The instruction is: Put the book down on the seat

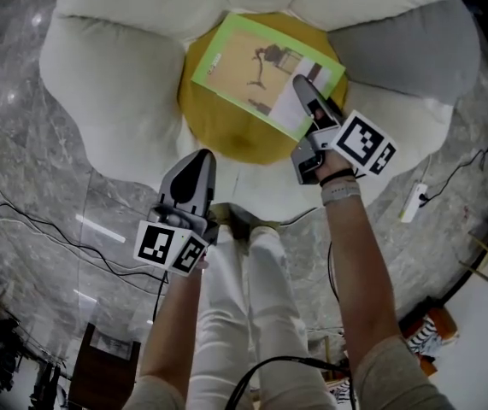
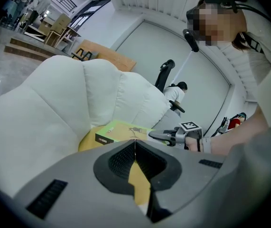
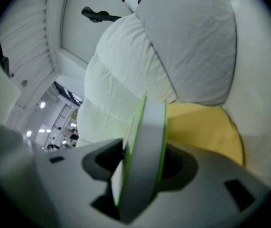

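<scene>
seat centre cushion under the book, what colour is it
Mustard yellow. The seat centre cushion under the book shows best in the head view.

Flower-shaped seat (image 1: pixel 107 84) on marble floor (image 1: pixel 21 143): white petals, one grey, yellow centre (image 1: pixel 218 131). Green book (image 1: pixel 252 67) lying across centre.

A polished grey marble floor (image 1: pixel 30 143) fills the head view from seven to eleven o'clock, streaked with pale lamp reflections. A thin black cable (image 1: pixel 30 222) snakes over it at nine o'clock, and a white power strip (image 1: pixel 415 202) lies at three o'clock. A dark wooden cabinet (image 1: pixel 102 367) stands at seven o'clock. In the left gripper view a white panelled wall (image 2: pixel 173 46) rises at twelve o'clock, with pale wooden steps (image 2: pixel 23 45) at ten o'clock. Small ceiling lights (image 3: pixel 42 105) glow at nine o'clock in the right gripper view.
</scene>
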`<state>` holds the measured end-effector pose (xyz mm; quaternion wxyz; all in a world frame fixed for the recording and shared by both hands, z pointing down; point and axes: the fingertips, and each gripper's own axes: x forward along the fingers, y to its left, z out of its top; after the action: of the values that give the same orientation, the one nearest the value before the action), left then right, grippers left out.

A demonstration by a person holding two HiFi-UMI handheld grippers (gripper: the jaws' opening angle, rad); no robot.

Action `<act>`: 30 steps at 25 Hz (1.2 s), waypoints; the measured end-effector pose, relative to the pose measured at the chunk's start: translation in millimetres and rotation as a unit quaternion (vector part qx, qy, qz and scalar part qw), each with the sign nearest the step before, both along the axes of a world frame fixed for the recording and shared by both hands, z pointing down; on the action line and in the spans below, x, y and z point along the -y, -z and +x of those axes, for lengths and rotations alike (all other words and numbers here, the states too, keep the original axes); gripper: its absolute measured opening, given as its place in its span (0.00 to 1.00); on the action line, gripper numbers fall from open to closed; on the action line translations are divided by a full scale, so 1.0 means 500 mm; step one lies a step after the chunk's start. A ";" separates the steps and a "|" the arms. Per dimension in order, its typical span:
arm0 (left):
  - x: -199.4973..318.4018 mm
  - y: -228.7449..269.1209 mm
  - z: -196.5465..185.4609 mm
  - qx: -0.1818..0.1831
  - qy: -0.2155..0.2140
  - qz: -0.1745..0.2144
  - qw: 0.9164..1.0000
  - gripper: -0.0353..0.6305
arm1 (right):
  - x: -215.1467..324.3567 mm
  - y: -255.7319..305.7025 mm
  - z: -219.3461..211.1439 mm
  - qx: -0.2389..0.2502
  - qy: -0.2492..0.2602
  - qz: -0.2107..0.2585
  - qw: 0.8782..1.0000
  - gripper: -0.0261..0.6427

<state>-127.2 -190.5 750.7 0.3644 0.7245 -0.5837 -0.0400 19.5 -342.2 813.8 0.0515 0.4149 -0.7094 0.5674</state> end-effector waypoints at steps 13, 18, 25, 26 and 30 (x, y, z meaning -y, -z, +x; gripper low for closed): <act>0.014 0.041 -0.036 -0.023 0.018 0.025 0.999 0.09 | -0.006 -0.067 0.052 -0.174 0.017 -0.008 0.985 0.51; 0.004 0.038 -0.035 -0.028 0.027 0.023 0.999 0.09 | -0.008 -0.054 0.073 -0.174 0.000 0.002 0.985 0.52; -0.017 0.031 -0.010 -0.028 0.016 0.013 0.999 0.09 | -0.025 -0.026 0.090 -0.166 -0.011 0.020 0.986 0.53; -0.019 0.032 -0.008 -0.027 0.017 0.014 0.999 0.09 | -0.030 -0.023 0.091 -0.166 -0.009 0.022 0.986 0.53; -0.021 0.037 0.000 -0.025 0.014 0.019 0.999 0.09 | -0.052 -0.013 0.091 -0.150 0.000 0.021 0.988 0.53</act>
<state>-127.2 -180.0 732.0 0.3647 0.7220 -0.5833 -0.0739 65.0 -316.3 820.4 0.1486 0.4961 -0.7057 0.4836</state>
